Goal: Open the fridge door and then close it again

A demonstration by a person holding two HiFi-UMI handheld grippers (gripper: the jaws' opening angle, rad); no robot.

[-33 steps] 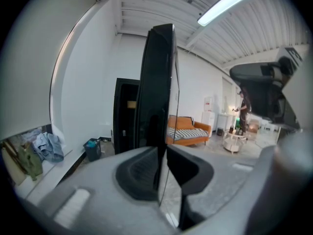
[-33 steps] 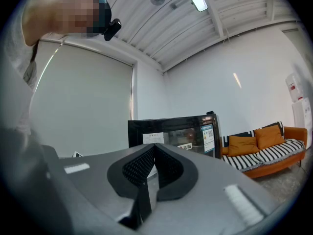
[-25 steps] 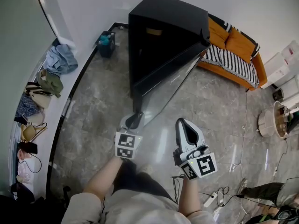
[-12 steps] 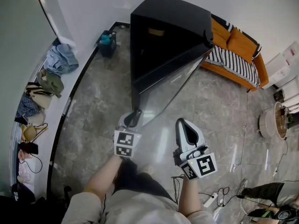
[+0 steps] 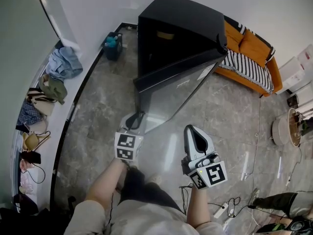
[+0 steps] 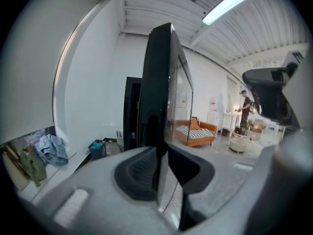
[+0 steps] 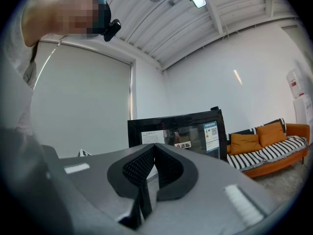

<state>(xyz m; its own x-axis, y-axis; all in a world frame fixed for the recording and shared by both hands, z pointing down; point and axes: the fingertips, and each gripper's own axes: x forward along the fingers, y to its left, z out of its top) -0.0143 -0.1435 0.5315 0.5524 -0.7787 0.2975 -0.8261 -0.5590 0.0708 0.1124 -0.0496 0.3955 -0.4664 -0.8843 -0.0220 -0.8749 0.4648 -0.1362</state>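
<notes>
The black glass-fronted fridge door (image 5: 173,89) stands ajar, its edge between the left gripper (image 5: 138,119)'s slightly parted jaws, which have just been opening. At four o'clock of it, the right gripper (image 5: 194,130) is pressed together, empty.

- The head view hangs high above the tall black glass-door fridge (image 5: 176,33) and faces steeply down. From well away it takes in the grey marble floor (image 5: 98,121) and the orange sofa with a striped throw (image 5: 249,50).
- The left gripper view sits low, hard against the fridge's glass door (image 6: 159,92), and looks along its edge towards the sofa (image 6: 198,131) far behind.
- The right gripper view looks level at the door's front (image 7: 178,131) from near, with the sofa (image 7: 264,146) at the right.
- All 3 views share the fridge and the sofa.
</notes>
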